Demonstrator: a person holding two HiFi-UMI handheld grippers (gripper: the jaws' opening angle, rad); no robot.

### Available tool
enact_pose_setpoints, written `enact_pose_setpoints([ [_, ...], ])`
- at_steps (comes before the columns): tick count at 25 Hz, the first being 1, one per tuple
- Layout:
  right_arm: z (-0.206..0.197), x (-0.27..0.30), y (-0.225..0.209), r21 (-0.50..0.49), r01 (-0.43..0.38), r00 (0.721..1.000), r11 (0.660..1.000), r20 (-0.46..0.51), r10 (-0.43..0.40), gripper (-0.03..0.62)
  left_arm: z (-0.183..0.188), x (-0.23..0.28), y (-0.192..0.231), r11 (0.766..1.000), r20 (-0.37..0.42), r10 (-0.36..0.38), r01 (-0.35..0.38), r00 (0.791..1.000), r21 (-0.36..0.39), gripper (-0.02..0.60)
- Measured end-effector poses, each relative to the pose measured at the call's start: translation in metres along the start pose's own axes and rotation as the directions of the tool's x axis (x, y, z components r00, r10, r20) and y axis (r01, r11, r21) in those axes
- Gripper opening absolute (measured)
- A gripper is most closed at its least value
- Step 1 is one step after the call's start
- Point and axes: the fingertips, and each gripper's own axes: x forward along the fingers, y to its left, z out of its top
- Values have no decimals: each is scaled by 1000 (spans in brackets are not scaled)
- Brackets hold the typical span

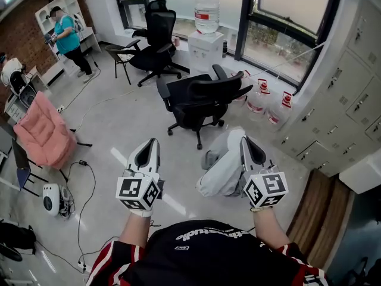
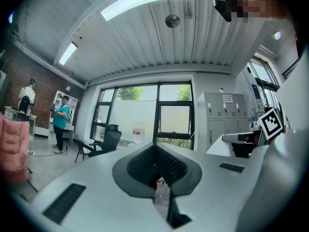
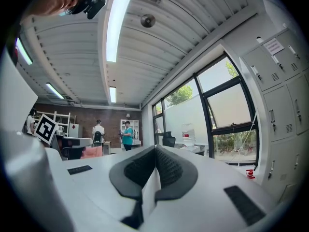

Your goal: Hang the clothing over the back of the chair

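A light grey piece of clothing (image 1: 223,170) hangs bunched below my right gripper (image 1: 244,139), whose jaws are shut on it. In the right gripper view (image 3: 155,149) a pale strip of the cloth (image 3: 150,187) shows pinched between the dark pads. My left gripper (image 1: 153,142) is level beside it, to the left, shut and holding nothing; in the left gripper view (image 2: 155,146) its pads meet. A black office chair (image 1: 199,97) stands on the floor ahead of both grippers, its back turned toward me and bare.
A second black chair (image 1: 156,37) and a water dispenser (image 1: 205,46) stand by the window. Water jugs (image 1: 262,97) sit at the right, beside grey lockers (image 1: 351,94). A pink-covered seat (image 1: 44,130) and floor cables (image 1: 83,189) lie left. A person in teal (image 1: 65,37) stands far left.
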Motion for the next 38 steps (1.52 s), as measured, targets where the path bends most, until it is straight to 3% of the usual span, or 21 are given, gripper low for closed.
enact_pose_setpoints([
  [10, 3, -1, -29, 4, -65, 998, 998, -4, 65, 15, -3, 9, -32, 999, 1, 45, -45, 999, 13, 25],
  [17, -5, 17, -38, -6, -59, 998, 998, 0, 59, 14, -9, 31, -21, 999, -1, 53, -53, 999, 3, 25],
  [27, -15, 87, -56, -2, -39, 999, 999, -4, 39, 15, -19, 101, 26, 999, -17, 33, -33, 999, -13, 25],
  [38, 6, 219, -65, 29, 20, 999, 999, 49, -21, 17, 8, 213, 119, 998, -8, -65, 65, 998, -2, 25],
])
